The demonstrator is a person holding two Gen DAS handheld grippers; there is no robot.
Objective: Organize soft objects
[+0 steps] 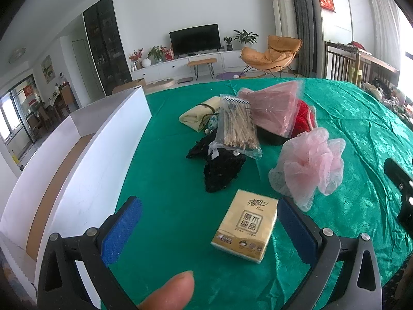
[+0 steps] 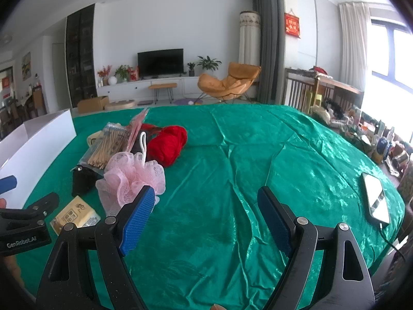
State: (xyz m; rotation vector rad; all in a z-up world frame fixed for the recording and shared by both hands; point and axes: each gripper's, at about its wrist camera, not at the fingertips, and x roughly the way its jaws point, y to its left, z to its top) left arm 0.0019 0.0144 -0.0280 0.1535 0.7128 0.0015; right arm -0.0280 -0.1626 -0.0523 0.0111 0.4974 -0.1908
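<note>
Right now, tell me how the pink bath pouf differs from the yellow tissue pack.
The pink bath pouf is a ruffled, see-through mesh ball; the yellow tissue pack is a flat-sided opaque block with printed characters. The pouf is bulkier and lies farther from the left gripper; the tissue pack sits between that gripper's open fingers. The pouf has a white cord loop; the pack shows none. Both rest on the green cloth.
</note>
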